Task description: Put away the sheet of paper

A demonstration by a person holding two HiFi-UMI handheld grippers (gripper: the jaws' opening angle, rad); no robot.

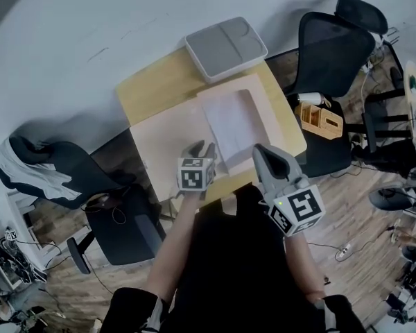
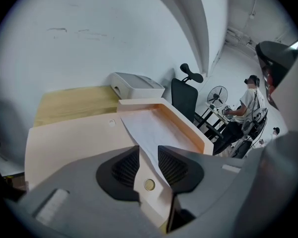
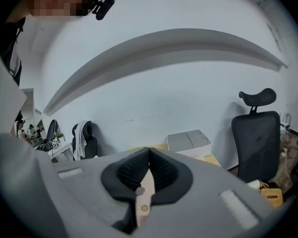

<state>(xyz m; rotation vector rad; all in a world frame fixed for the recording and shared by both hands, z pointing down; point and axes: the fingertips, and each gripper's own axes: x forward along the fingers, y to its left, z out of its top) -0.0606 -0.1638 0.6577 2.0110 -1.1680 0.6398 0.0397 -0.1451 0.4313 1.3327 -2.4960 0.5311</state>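
A white sheet of paper (image 1: pixel 234 120) lies in the right half of an open peach document case (image 1: pixel 163 141) on the wooden table (image 1: pixel 149 89). My left gripper (image 1: pixel 197 149) hangs over the case's near edge, just left of the sheet. In the left gripper view its jaws stand apart (image 2: pixel 148 152), with the paper (image 2: pixel 151 128) and the case (image 2: pixel 74 138) showing beyond the gap and nothing pressed between the pads. My right gripper (image 1: pixel 261 151) is at the sheet's near right corner. Its jaws meet at the tips (image 3: pixel 149 151) with nothing seen held.
A grey lidded bin (image 1: pixel 226 46) stands at the table's far end, against the white wall. Black office chairs (image 1: pixel 333 47) flank the table, one draped with cloth (image 1: pixel 35 168). A wooden organiser (image 1: pixel 320 120) sits on a seat at the right. A person (image 2: pixel 248 103) is in the background.
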